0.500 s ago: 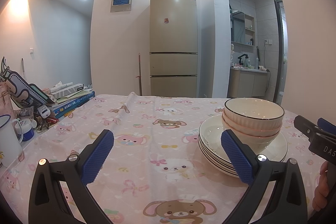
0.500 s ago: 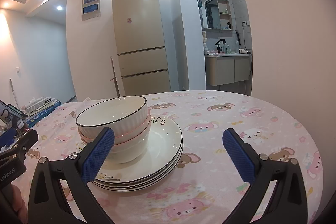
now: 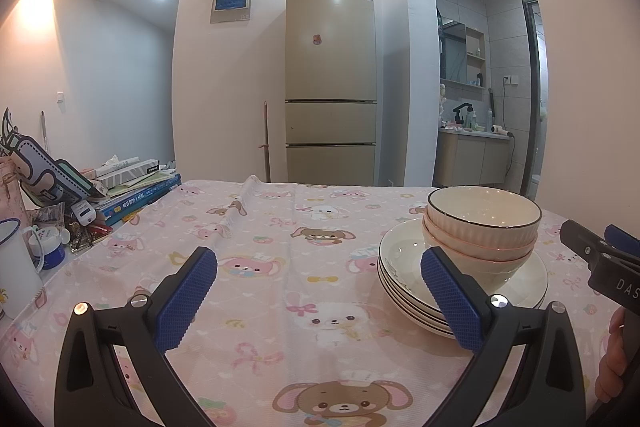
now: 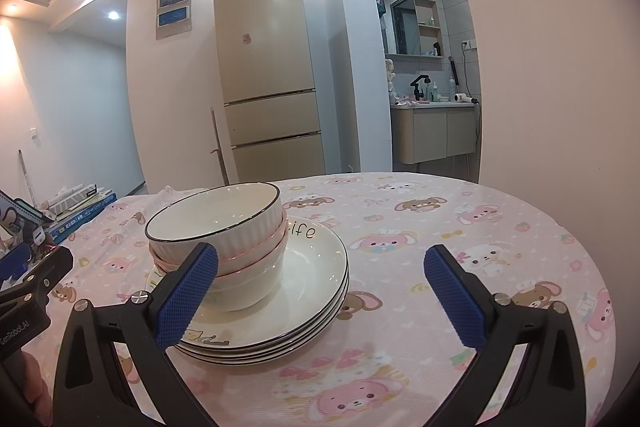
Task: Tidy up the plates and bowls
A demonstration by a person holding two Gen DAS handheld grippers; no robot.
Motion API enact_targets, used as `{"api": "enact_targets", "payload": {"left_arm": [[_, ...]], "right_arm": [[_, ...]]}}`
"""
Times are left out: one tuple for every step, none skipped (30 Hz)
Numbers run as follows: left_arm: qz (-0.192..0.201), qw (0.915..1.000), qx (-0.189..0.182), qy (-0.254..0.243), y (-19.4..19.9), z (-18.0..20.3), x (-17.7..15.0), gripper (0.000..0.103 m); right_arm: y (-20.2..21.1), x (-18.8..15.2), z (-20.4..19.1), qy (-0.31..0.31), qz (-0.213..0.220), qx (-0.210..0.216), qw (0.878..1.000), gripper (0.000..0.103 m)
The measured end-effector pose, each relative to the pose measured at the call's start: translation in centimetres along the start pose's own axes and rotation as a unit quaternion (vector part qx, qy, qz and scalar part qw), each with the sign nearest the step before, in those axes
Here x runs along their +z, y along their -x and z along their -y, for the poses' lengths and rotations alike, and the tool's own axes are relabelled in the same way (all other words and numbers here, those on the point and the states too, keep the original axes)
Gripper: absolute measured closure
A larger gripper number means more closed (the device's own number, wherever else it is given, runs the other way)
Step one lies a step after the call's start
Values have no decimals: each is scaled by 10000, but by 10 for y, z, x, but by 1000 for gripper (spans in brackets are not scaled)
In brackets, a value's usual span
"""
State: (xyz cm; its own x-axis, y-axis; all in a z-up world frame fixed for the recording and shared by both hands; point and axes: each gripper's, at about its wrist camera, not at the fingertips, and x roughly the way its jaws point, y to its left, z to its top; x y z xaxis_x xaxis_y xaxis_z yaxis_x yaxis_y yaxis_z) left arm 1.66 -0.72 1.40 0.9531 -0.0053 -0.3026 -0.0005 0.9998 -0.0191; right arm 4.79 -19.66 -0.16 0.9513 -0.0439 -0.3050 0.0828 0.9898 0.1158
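Observation:
A stack of white bowls (image 3: 482,227) (image 4: 224,227) sits on a stack of black-rimmed white plates (image 3: 396,259) (image 4: 316,291) on the table with the pink cartoon cloth (image 3: 280,247) (image 4: 460,227). My left gripper (image 3: 318,291) is open and empty, low over the cloth just left of the plates; its right finger overlaps the plates' near edge in view. My right gripper (image 4: 320,291) is open and empty, just in front of the plates; its left finger overlaps the bowls in view. Each gripper shows at the edge of the other's view.
Books and boxes (image 3: 132,187), small clutter and a white mug (image 3: 16,263) crowd the table's left edge. A beige fridge (image 3: 330,79) stands behind the table. A wall runs close along the table's right side (image 4: 560,107).
Both grippers stay open. The views have barely shifted; the bowls and plates have not moved.

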Motion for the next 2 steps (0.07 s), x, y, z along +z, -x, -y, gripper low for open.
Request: {"api": "enact_targets", "payload": {"left_arm": [[1,10000,0,-1,0,0,0,0],[-1,10000,-1,0,0,0,0,0]], "right_arm": [[0,0,0,0,0,-2,10000,0],[0,0,0,0,-1,-2,10000,0]]}}
